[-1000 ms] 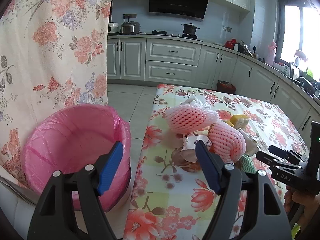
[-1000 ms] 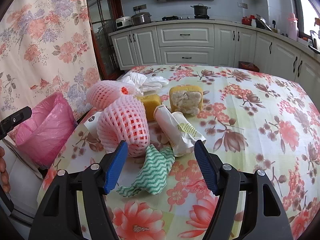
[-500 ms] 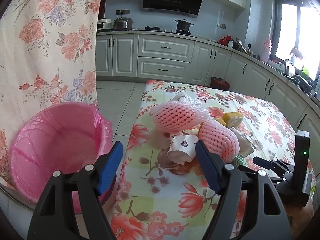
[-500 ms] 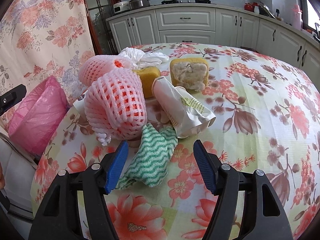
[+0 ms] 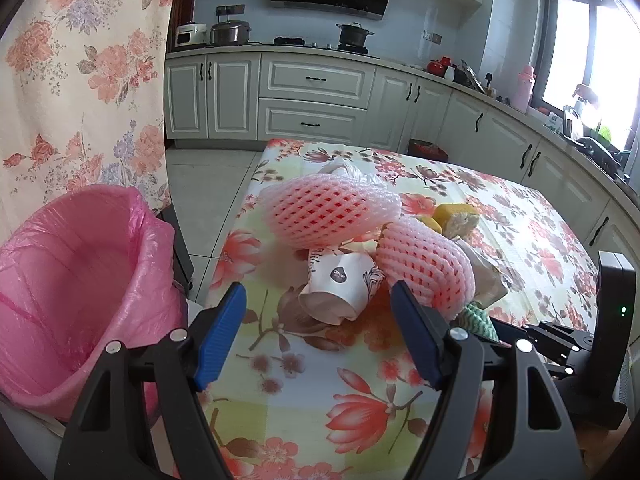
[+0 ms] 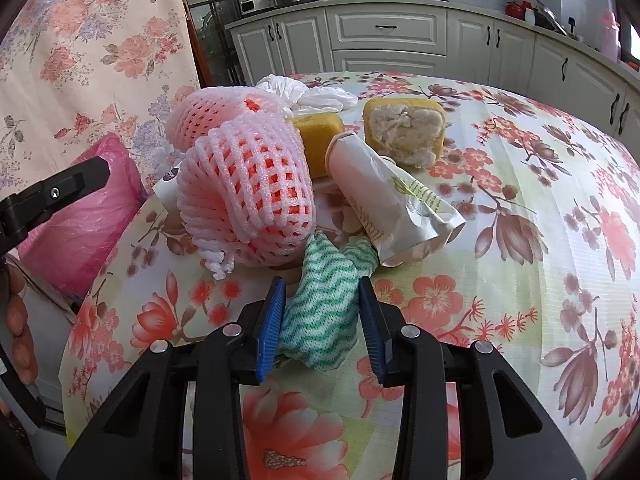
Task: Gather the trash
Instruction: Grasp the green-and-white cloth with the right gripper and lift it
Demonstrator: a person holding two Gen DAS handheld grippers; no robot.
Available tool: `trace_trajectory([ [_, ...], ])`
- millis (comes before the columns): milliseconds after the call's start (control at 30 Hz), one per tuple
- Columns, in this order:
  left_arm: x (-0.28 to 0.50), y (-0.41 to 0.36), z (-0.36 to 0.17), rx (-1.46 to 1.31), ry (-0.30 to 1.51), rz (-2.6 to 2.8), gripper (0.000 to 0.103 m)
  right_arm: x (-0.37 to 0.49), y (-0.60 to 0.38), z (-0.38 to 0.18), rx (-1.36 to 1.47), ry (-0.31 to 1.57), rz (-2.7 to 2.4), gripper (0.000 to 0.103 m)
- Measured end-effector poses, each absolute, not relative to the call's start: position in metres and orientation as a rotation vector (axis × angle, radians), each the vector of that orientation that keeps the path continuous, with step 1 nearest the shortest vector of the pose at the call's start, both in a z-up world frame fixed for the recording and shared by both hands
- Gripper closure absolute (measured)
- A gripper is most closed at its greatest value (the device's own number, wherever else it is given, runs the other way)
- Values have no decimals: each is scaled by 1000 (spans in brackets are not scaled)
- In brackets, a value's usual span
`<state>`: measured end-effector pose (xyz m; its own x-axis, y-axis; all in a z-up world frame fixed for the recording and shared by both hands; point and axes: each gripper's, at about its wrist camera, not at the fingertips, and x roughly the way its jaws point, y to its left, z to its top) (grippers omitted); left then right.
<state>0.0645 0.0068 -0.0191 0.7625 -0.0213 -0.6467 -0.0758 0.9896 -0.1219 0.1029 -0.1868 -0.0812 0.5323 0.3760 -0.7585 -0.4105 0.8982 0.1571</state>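
A trash pile lies on the floral table (image 6: 520,280). It holds two pink foam fruit nets (image 6: 248,200) (image 5: 332,212), a paper cup (image 5: 340,284), a paper wrapper (image 6: 388,208), yellow sponges (image 6: 404,132) and a green-and-white wavy cloth (image 6: 320,316). My right gripper (image 6: 322,316) has its jaws closed in around the cloth, both pads touching it. My left gripper (image 5: 320,336) is open and empty, just short of the paper cup. A bin with a pink bag (image 5: 76,288) stands left of the table.
A white plastic bag (image 6: 308,92) lies behind the nets. A floral curtain (image 5: 80,80) hangs at the left behind the bin. Kitchen cabinets (image 5: 312,100) run along the back and right. The right gripper's body shows in the left wrist view (image 5: 580,344).
My right gripper moved forward and closed its jaws onto the green cloth. My left gripper swung right and closer to the pile, still open.
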Motion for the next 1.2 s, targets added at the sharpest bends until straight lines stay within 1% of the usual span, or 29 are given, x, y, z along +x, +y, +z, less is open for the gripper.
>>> trace_trajectory([
  [133, 68, 4, -25, -156, 716, 19, 31, 102, -191, -77, -29, 878, 468, 72],
  [867, 89, -36, -30, -176, 742, -124, 32, 99, -221, -35, 10, 735, 418, 72],
  [967, 94, -39, -31, -193, 750, -138, 36, 99, -224, -29, 9, 720, 409, 72],
  [1200, 108, -50, -29, -211, 752, -165, 36, 100, -234, -23, 21, 705, 388, 72],
])
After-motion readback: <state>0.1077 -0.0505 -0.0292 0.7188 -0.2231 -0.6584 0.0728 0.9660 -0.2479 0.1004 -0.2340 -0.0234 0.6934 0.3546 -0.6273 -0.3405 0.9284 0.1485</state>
